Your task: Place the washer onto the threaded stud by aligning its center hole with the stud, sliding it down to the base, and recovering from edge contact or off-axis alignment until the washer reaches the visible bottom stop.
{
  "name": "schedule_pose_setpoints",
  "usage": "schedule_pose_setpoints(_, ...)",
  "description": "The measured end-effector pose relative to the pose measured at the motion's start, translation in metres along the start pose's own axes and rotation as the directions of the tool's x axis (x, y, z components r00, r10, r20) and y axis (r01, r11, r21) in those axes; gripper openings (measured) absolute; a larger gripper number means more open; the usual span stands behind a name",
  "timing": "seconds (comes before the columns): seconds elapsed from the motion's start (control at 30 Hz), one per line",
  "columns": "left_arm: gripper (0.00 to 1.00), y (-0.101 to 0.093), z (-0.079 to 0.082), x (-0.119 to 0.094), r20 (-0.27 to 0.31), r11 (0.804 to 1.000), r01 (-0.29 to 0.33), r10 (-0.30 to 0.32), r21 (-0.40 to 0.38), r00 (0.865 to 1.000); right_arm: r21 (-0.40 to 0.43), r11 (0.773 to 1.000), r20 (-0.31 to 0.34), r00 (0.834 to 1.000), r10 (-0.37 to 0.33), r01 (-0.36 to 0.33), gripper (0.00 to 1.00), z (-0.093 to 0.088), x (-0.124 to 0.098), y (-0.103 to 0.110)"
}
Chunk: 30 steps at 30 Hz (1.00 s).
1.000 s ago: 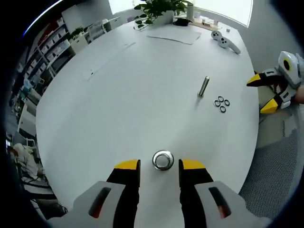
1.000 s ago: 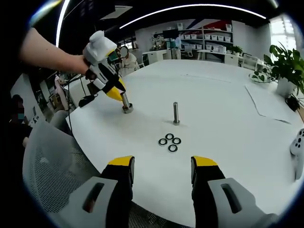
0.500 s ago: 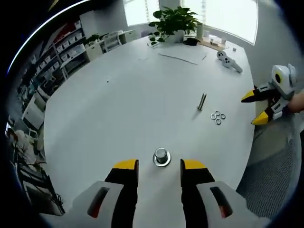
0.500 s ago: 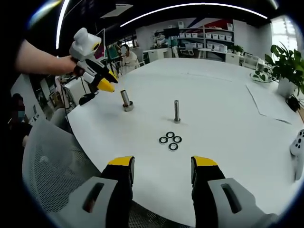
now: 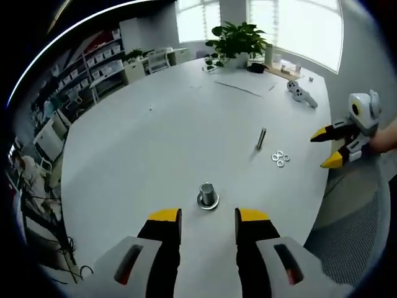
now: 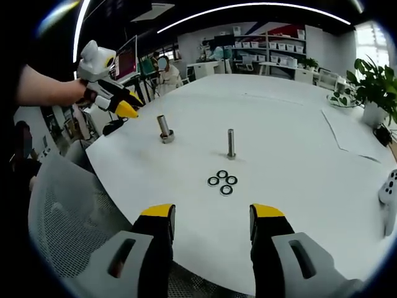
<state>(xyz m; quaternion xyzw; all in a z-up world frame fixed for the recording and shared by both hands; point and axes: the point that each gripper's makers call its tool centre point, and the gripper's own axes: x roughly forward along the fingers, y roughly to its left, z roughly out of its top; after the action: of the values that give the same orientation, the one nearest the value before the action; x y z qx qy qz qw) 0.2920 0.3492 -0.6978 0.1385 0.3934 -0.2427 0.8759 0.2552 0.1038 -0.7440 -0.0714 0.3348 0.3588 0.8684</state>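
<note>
Washers [image 6: 223, 181] ahead of right tongs [image 6: 213, 223]; untouched; tongs agape

1. In my right gripper view, four washers [image 6: 222, 181] lie clustered on the table [image 6: 291, 143], ahead of my jaws.
2. Just behind them stands a threaded stud [image 6: 231, 144], upright.
3. Left of that stud stands a second stud [image 6: 164, 129] in a base, near the table's edge.
4. A game controller [image 6: 389, 186] lies at the far right.
5. A potted plant [image 6: 372, 87] stands behind it.
</note>
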Motion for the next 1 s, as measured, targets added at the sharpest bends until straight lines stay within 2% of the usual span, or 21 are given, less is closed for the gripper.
schedule_pose_setpoints(0.23,0.33,0.001,0.001,-0.011,0.049,0.999,-0.016,0.019,-0.044,0.999,-0.007,1.0,-0.009,1.0,-0.001,0.001,0.51,-0.001,0.0,0.0)
schedule_pose_setpoints(0.43,0.33,0.001,-0.006,-0.019,0.084,0.994,-0.028,0.037,-0.106,0.996,-0.009,1.0,-0.014,1.0,-0.001,0.0,0.51,-0.002,0.001,0.0)
schedule_pose_setpoints(1.0,0.33,-0.011,-0.028,-0.028,0.129,0.983,-0.036,0.06,-0.181,0.99,-0.023,1.0,-0.03,1.0,0.007,-0.008,0.51,-0.005,0.002,0.002)
